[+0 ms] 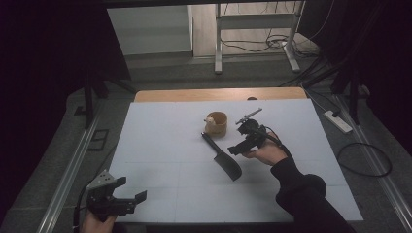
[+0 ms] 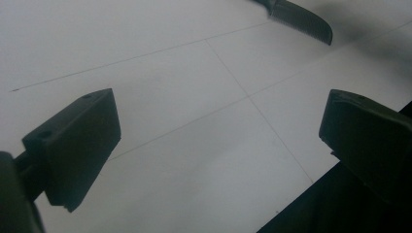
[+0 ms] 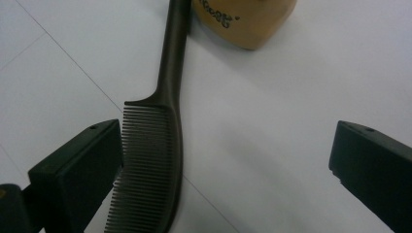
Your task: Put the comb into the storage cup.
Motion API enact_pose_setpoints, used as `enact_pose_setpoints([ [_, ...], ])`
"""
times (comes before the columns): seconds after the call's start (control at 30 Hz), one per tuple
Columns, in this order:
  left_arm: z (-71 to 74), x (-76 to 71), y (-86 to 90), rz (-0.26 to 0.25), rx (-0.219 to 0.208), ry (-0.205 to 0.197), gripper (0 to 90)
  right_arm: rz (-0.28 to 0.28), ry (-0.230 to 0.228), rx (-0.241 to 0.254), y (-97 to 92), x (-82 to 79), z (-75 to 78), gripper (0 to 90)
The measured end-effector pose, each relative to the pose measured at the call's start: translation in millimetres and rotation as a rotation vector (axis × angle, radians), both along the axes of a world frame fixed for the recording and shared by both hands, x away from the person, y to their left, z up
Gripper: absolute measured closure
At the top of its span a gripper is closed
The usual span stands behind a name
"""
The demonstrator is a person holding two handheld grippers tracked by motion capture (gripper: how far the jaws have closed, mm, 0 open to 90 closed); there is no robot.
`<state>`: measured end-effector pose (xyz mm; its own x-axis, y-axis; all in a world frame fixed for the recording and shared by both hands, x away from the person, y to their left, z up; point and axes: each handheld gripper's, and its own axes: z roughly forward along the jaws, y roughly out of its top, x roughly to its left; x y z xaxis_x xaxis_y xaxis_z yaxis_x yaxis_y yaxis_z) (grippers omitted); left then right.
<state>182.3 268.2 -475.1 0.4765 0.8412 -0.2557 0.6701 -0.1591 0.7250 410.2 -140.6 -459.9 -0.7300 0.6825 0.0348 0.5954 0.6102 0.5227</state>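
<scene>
A black comb [image 1: 222, 157] lies flat on the white table, its handle pointing toward a tan wooden cup [image 1: 216, 124] at mid-table. In the right gripper view the comb [image 3: 154, 160] runs up beside the left jaw, its handle ending next to the cup [image 3: 245, 22]. My right gripper [image 1: 236, 149] hovers just right of the comb, open, nothing between its jaws. My left gripper [image 1: 127, 191] rests at the table's near left corner, open and empty. The left gripper view has the comb's toothed end [image 2: 302, 20] far off at the top.
The white sheet [image 1: 160, 145] covers a wooden table whose far edge [image 1: 218, 93] shows. Beyond the table stand a metal frame [image 1: 218, 43] and cables on the floor. A power strip [image 1: 338, 121] lies to the right. Dark curtains hang on both sides.
</scene>
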Motion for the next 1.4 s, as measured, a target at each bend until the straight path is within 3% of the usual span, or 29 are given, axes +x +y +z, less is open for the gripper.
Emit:
enact_pose_setpoints([
  [0.23, 0.0, 0.1, 0.2, -0.001, -0.001, 0.0, 2.1, 0.011, -0.006, -0.025, 11.6, 6.2, -7.2, 2.5],
  [0.43, -0.1, 0.2, 0.6, -0.002, -0.005, 0.002, 2.2, 0.036, -0.003, -0.029, 18.8, 11.4, -9.0, 15.8],
  [0.47, -0.2, 0.2, 0.6, -0.002, -0.005, 0.001, 2.2, 0.038, 0.0, -0.029, 20.0, 12.3, -9.2, 19.1],
  [0.5, -0.2, 0.2, 0.6, -0.002, -0.006, 0.001, 2.2, 0.04, 0.012, -0.027, 21.9, 14.5, -9.4, 29.5],
  [0.53, -0.1, 0.2, 0.7, -0.003, -0.006, 0.001, 2.2, 0.04, 0.012, -0.027, 21.9, 14.5, -9.4, 29.5],
  [0.67, -0.2, 0.2, 1.0, -0.003, -0.009, 0.001, 2.2, 0.058, 0.04, -0.014, 26.2, 18.9, -10.7, 51.0],
  [0.7, -0.2, 0.2, 1.0, -0.004, -0.009, 0.001, 2.2, 0.059, 0.044, -0.023, 29.0, 20.6, -11.8, 62.1],
  [0.73, -0.2, 0.2, 1.0, -0.004, -0.009, 0.001, 2.2, 0.059, 0.044, -0.023, 29.0, 20.6, -11.8, 62.1],
  [0.8, -0.2, 0.2, 1.0, -0.004, -0.009, 0.001, 2.2, 0.071, 0.053, -0.026, 32.4, 21.9, -13.0, 72.6],
  [0.83, -0.2, 0.2, 1.0, -0.004, -0.01, 0.001, 2.2, 0.083, 0.054, -0.025, 35.9, 23.7, -14.1, 82.0],
  [0.93, -0.3, 0.5, 1.1, -0.005, -0.012, 0.003, 2.2, 0.096, 0.057, -0.013, 39.7, 25.9, -15.1, 89.5],
  [1.07, -0.4, 0.6, 1.2, -0.006, -0.014, 0.003, 2.2, 0.109, 0.045, -0.015, 50.0, 30.2, -18.3, 89.6],
  [1.1, -0.5, 0.7, 1.4, -0.006, -0.014, 0.003, 2.2, 0.114, 0.025, -0.026, 55.6, 31.9, -21.1, 89.6],
  [1.4, -0.6, 0.7, 2.0, -0.005, -0.018, 0.005, 2.3, 0.079, 0.017, -0.044, 71.0, 40.3, -33.8, 89.6],
])
